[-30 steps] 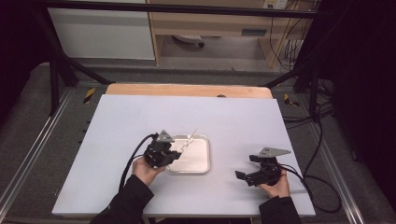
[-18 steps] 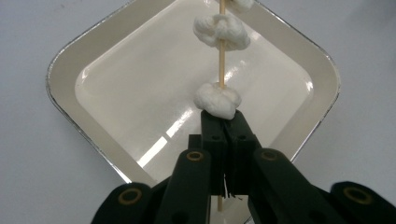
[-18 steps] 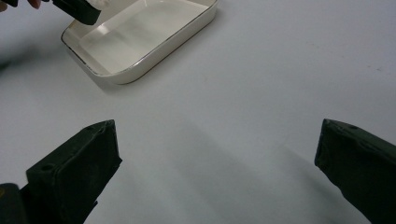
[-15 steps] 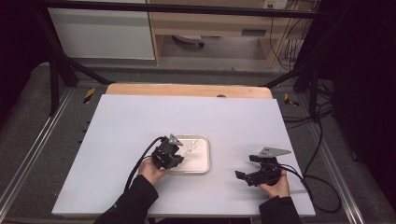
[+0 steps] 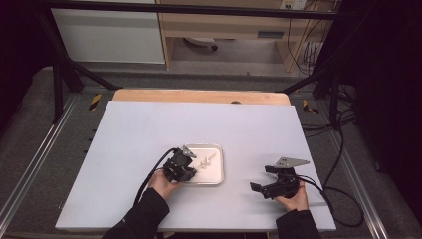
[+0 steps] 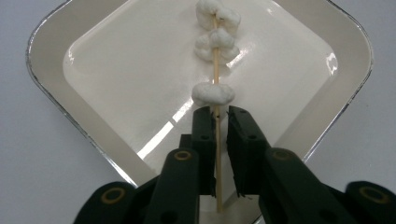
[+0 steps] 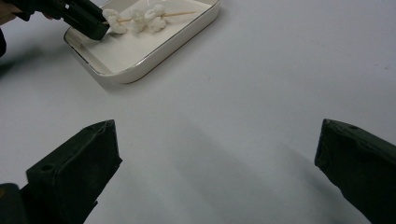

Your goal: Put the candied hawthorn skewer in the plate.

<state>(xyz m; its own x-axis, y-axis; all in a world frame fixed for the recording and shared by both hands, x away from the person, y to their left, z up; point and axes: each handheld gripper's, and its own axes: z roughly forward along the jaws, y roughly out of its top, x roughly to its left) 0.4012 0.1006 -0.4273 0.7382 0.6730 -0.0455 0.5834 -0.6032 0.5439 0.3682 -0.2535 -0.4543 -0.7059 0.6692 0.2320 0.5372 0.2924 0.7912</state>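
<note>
A white tray (image 6: 56,107) with a metallic rim lies on the pale table (image 5: 149,129), near the person's edge and a little left of centre. In the tray rests a thin wooden skewer (image 6: 216,154) threaded with three white, puffy pieces (image 6: 212,93), two bunched at the far end and one nearer the handle end; in the high view these pieces are too small to tell apart. The left gripper (image 6: 216,122), held in the person's left hand (image 5: 161,181), reaches over the tray's near-left edge. Its jaws have just been opening: they stand narrowly apart with the skewer's bare end between them, and a sliver of gap shows on the right side, so the pads seem no longer to press on the stick, though on the left side contact cannot be ruled out. The nearest white piece sits just beyond the jaw tips. The right gripper (image 7: 217,158), in the person's right hand (image 5: 293,201), rests low over bare table well to the right of the tray, its jaws spread wide with nothing between them.
</note>
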